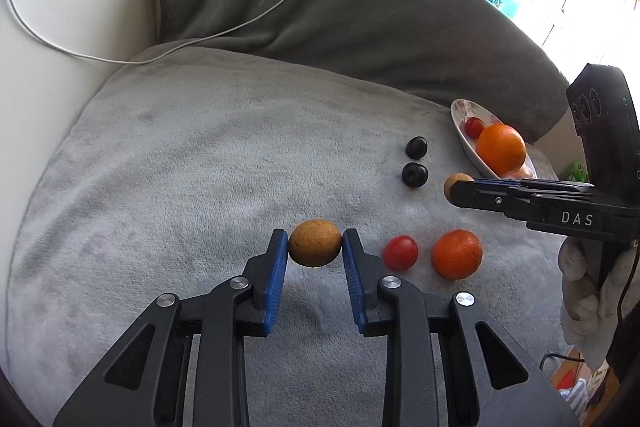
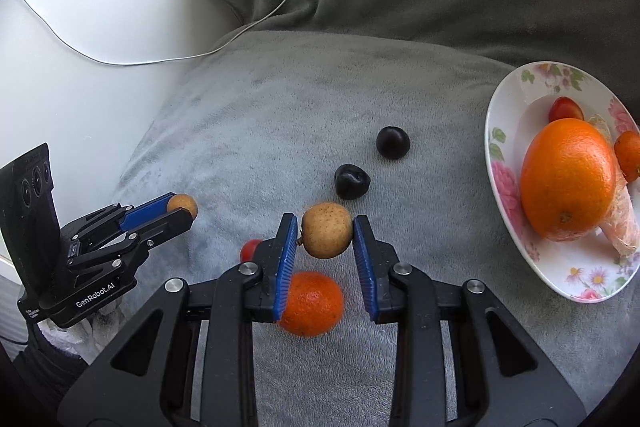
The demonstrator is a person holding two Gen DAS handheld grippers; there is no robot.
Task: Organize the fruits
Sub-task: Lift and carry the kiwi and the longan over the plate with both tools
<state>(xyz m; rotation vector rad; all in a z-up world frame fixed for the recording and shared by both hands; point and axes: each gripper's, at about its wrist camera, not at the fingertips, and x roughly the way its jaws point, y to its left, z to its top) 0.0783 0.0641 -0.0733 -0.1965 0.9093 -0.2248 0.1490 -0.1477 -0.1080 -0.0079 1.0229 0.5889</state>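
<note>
Closest in, each gripper is clamped on a small brown fruit: the left gripper holds one brown fruit by its sides, the right gripper another speckled fruit. Both are round and pinched only at the jaw tips, so either could squirt out and roll across the soft grey cushion. Just beyond lie a mandarin, a cherry tomato and two dark plums. Farther right, the flowered plate sits tilted and crowded; a dropped fruit might bounce off.
</note>
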